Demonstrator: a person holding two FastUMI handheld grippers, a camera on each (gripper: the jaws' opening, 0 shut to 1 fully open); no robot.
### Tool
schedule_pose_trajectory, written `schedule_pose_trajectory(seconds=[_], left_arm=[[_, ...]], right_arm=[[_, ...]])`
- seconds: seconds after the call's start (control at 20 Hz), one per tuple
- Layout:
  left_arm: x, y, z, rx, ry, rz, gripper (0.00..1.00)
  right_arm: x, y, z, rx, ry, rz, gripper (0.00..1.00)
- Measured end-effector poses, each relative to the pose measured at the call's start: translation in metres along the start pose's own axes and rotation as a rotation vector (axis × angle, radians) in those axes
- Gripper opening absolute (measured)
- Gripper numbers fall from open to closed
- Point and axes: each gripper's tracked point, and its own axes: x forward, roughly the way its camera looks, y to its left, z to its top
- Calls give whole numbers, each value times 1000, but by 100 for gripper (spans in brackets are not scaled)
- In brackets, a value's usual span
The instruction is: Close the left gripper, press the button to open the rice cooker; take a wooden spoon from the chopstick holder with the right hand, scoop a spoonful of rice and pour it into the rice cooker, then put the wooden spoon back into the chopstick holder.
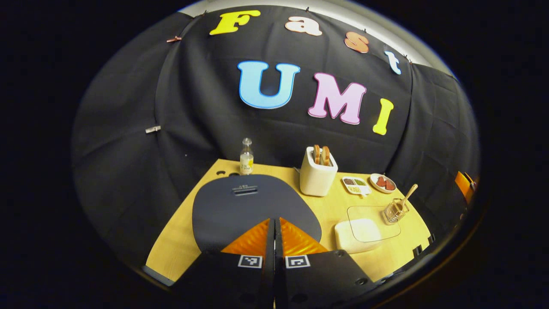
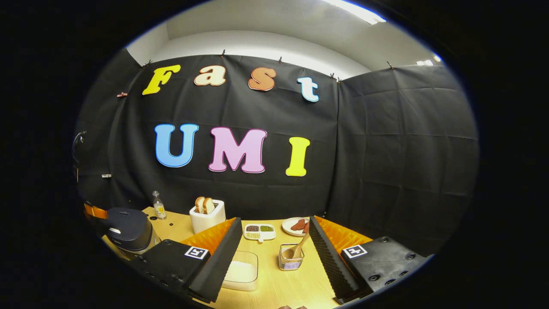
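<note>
The dark rice cooker [image 1: 253,206] sits with its lid down right under my left gripper [image 1: 274,227], whose fingers meet with nothing between them. In the right gripper view the cooker [image 2: 128,229] stands at the left. A wooden spoon [image 2: 297,250] leans in the wire chopstick holder [image 2: 291,259], framed between the spread fingers of my right gripper [image 2: 274,253], which is open and some way short of it. A clear lidded box of rice [image 2: 241,271] lies left of the holder. In the left gripper view, spoon [image 1: 406,195], holder [image 1: 395,212] and rice box [image 1: 364,231] lie at the right.
On the wooden table [image 2: 274,292] a white toaster [image 1: 318,174] with bread stands behind the cooker. A small bottle [image 1: 246,157] is at the back left. A divided dish of grains [image 1: 356,184] and a plate of red pieces [image 1: 383,183] sit behind the holder.
</note>
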Motion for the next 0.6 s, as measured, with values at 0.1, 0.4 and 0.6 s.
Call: schedule_pose_trajectory(seconds=[0.1,0.4,0.6], left_arm=[[7,2,-9,-9,29,-4,6],[18,-1,-34,-39,103,-7,6],[19,-1,-41,-24,116,23,6]], right_arm=[[2,-3,-4,-4,14,-9,98],[2,-10,-14,7,49,-33,98],[2,-14,-23,8,73,-39,98]])
